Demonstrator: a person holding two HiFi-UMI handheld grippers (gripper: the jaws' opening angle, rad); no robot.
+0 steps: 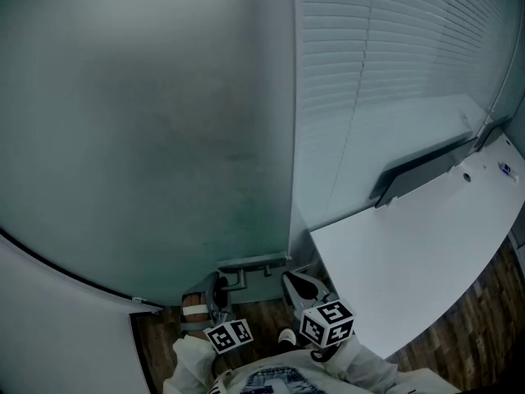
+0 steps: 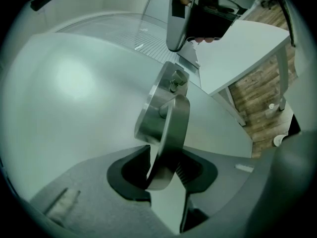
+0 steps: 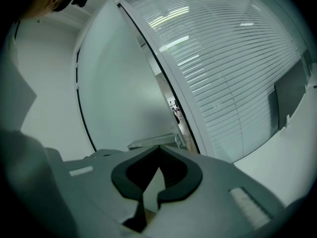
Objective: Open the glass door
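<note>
The frosted glass door (image 1: 148, 138) fills the left of the head view, with its metal lever handle (image 1: 254, 263) low down. In the left gripper view the handle (image 2: 171, 118) runs between the jaws of my left gripper (image 2: 166, 152). The jaws stand apart, and a sliver of light shows between the left pad and the lever. My right gripper (image 3: 159, 166) is shut on nothing and points at the door (image 3: 124, 98) near its edge. Seen from the head view, it (image 1: 302, 286) hangs just right of the left gripper (image 1: 217, 295). It also shows at the top of the left gripper view (image 2: 198, 14).
A window with closed white blinds (image 1: 394, 72) stands right of the door. A white table (image 1: 426, 253) juts in close on the right, with a dark flat object (image 1: 418, 171) at its back. Wooden floor (image 1: 484, 302) lies below. A white wall (image 1: 49, 318) borders the door's left.
</note>
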